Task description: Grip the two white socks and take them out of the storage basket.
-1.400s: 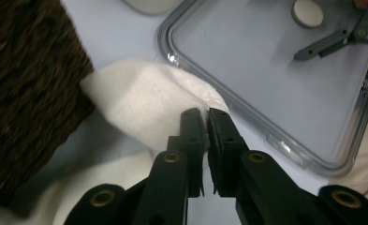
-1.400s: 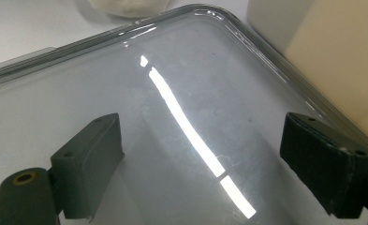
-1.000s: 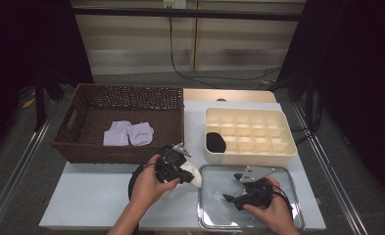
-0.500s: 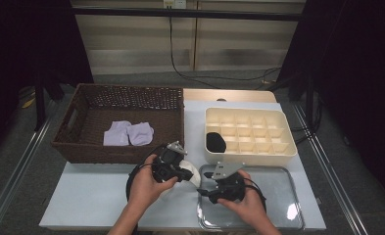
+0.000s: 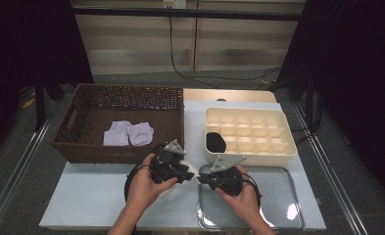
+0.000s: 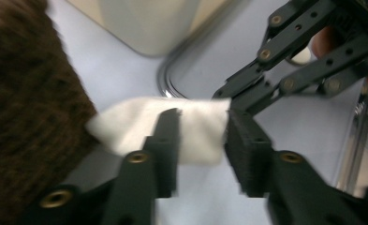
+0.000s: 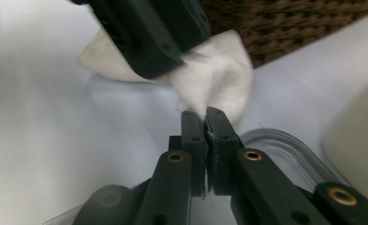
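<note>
Handover is the step here: your right hand-held gripper has just clamped shut on a corner of the white cloth, held above the table beside the basket. Your left hand-held gripper has just been opening, cloth between its parted jaws. Next, draw the left clear.

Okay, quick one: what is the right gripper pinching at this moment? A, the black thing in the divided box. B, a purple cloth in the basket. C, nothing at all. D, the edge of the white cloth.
D: in the right gripper view, the right gripper has its jaws closed together on a corner of the white cloth, away from the basket.
</note>
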